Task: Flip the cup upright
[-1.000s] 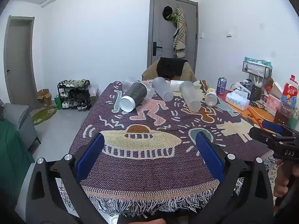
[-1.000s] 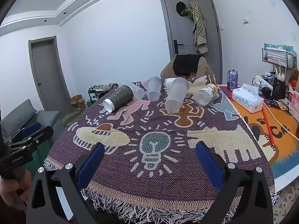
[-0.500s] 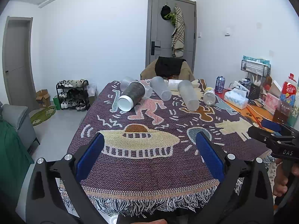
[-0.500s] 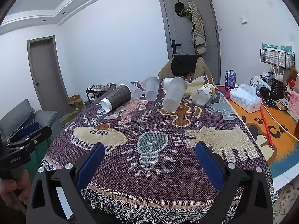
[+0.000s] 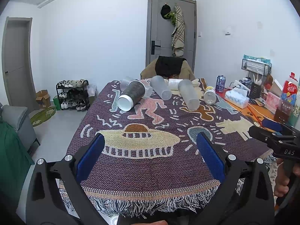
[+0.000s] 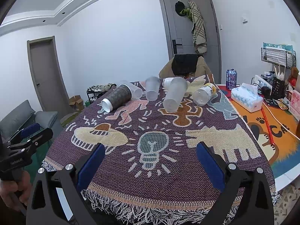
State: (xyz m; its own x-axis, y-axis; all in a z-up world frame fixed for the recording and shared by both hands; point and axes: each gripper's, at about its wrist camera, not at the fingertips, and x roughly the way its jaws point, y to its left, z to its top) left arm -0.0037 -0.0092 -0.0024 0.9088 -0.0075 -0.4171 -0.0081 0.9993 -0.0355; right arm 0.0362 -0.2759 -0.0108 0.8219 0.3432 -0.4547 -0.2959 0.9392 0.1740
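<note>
Several cups lie on their sides at the far end of the patterned table cloth (image 5: 150, 168): a dark cup with a white rim (image 5: 131, 95) (image 6: 116, 99), a frosted clear cup (image 5: 160, 90) (image 6: 152, 91), a taller frosted cup (image 5: 188, 97) (image 6: 174, 96), and a yellow-lidded jar (image 5: 210, 95) (image 6: 203, 94). My left gripper (image 5: 150, 157) is open and empty above the near table edge. My right gripper (image 6: 150, 161) is open and empty, also at the near edge. Each gripper shows at the side of the other's view.
A soda can (image 6: 231, 76), a tissue box (image 6: 246, 99), a wire rack (image 6: 277, 57) and small items stand on the orange mat at the right. A chair with a dark jacket (image 5: 170, 68) stands behind the table. A shoe rack (image 5: 73, 95) and a sofa (image 5: 13, 125) are on the left.
Both grippers have drawn back and risen slightly, so the cups look a little farther away. Both stay open. No cup has moved.
</note>
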